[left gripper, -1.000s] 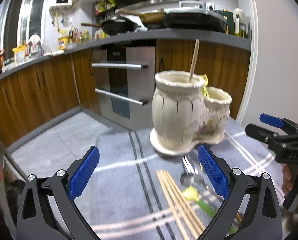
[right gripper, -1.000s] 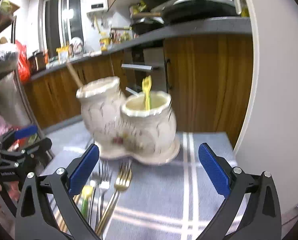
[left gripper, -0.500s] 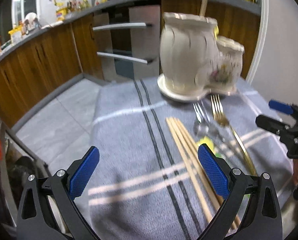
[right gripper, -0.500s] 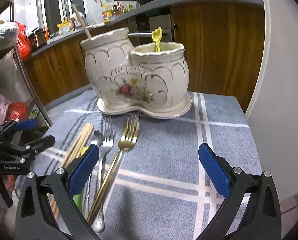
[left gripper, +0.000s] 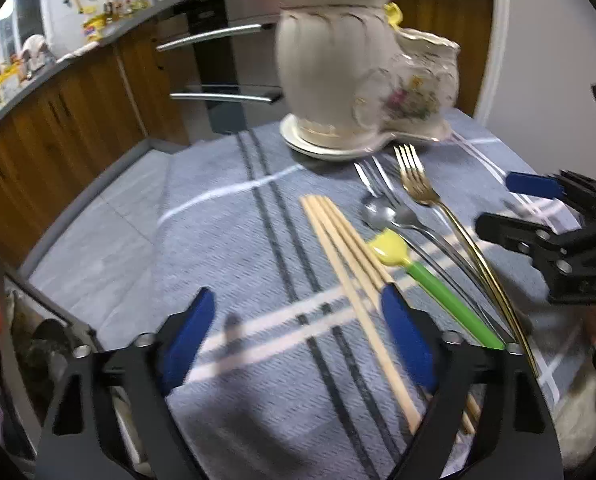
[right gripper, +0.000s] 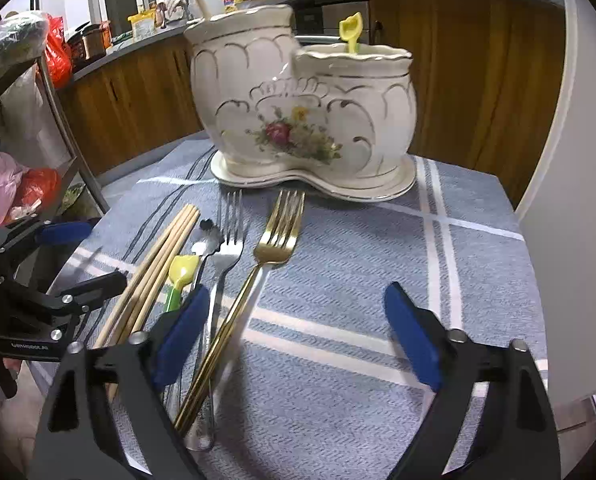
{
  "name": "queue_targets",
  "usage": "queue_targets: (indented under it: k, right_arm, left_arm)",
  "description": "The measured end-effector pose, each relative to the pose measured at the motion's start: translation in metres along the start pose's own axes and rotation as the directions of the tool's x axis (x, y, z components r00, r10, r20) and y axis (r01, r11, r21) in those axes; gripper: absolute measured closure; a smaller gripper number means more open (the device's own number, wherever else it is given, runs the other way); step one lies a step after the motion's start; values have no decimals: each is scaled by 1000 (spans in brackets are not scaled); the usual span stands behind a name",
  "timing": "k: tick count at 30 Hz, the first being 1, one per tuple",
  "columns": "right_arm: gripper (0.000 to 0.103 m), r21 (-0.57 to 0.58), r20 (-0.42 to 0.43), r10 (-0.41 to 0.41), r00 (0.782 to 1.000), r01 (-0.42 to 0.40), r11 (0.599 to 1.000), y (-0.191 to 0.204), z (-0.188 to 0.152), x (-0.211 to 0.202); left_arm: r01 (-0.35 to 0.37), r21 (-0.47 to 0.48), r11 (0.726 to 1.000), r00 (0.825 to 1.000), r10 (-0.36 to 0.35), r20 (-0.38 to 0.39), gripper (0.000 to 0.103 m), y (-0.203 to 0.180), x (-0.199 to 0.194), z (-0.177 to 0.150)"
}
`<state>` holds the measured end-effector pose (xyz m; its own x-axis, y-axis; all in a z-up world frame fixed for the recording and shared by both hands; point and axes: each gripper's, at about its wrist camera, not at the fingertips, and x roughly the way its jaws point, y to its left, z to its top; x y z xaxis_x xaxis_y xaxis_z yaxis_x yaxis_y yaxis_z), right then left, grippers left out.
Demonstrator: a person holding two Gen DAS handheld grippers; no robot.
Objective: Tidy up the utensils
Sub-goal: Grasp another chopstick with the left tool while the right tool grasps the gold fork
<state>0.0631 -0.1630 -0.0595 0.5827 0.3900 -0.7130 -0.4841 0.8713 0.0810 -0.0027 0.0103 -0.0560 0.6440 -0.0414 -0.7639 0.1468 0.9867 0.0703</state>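
A cream ceramic double-pot utensil holder (left gripper: 358,76) (right gripper: 298,112) stands at the far side of the blue-grey cloth; a wooden stick sits in its tall pot and a yellow spoon (right gripper: 352,30) in its low pot. On the cloth lie wooden chopsticks (left gripper: 354,272) (right gripper: 158,268), a yellow-green spoon (left gripper: 418,272) (right gripper: 180,276), a silver fork (right gripper: 228,248), a silver spoon (left gripper: 382,216) and a gold fork (left gripper: 422,192) (right gripper: 274,244). My left gripper (left gripper: 298,336) is open above the chopsticks. My right gripper (right gripper: 298,332) is open, its left finger over the fork handles.
The cloth covers a small table (right gripper: 378,280) with edges near on the left and right. A white wall (right gripper: 578,160) stands close on the right. Wooden kitchen cabinets and an oven (left gripper: 218,80) are behind. A rack with bags (right gripper: 26,120) stands left.
Both grippers have tilted down and come lower over the cloth. The utensils now fill more of both views. Both stay open and empty.
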Motion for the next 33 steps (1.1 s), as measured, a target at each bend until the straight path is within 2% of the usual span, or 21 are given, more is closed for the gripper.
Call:
queue_targets:
  k: [3, 7, 9, 10, 15, 23, 25, 26, 27, 30, 33]
  right_arm:
    - [40, -4, -17, 19, 1000, -19, 1000, 2, -1, 2]
    - [52, 2, -34, 54, 998, -54, 999, 5, -1, 4]
    - [61, 1, -43, 64, 997, -64, 998, 8, -2, 5]
    - [62, 2, -48, 67, 997, -67, 998, 9, -2, 7]
    - [66, 12, -63, 71, 995, -71, 997, 14, 2, 13]
    - [78, -50, -86, -34, 996, 29, 998, 28, 10, 27]
    - [83, -55, -87, -24, 996, 20, 998, 28, 9, 27]
    - [89, -56, -86, -23, 996, 18, 998, 30, 9, 27]
    - [89, -54, -83, -23, 996, 19, 998, 30, 9, 27]
    - [93, -35, -77, 9, 997, -12, 999, 25, 6, 23]
    - [97, -23, -60, 39, 997, -40, 999, 20, 4, 16]
  left_arm:
    - [20, 30, 999, 1000, -19, -20, 39, -6, 2, -3]
    - [37, 34, 999, 999, -36, -32, 59, -7, 3, -5]
    - [43, 35, 998, 999, -42, -32, 67, -8, 3, -4]
    - [40, 36, 999, 999, -38, -32, 69, -8, 4, -4]
    - [37, 29, 999, 999, -36, -29, 72, -8, 8, 2]
    - [29, 11, 1000, 999, -28, -28, 72, -8, 19, 14]
    - [26, 6, 1000, 999, -25, -28, 72, -7, 20, 16]
    - [24, 6, 1000, 999, -24, -25, 72, -6, 21, 16]
    - [23, 7, 1000, 999, -23, -22, 75, -6, 21, 16]
    - [12, 12, 1000, 1000, -12, -20, 92, -3, 19, 14]
    - [18, 15, 1000, 1000, -17, -17, 95, 1, 18, 12]
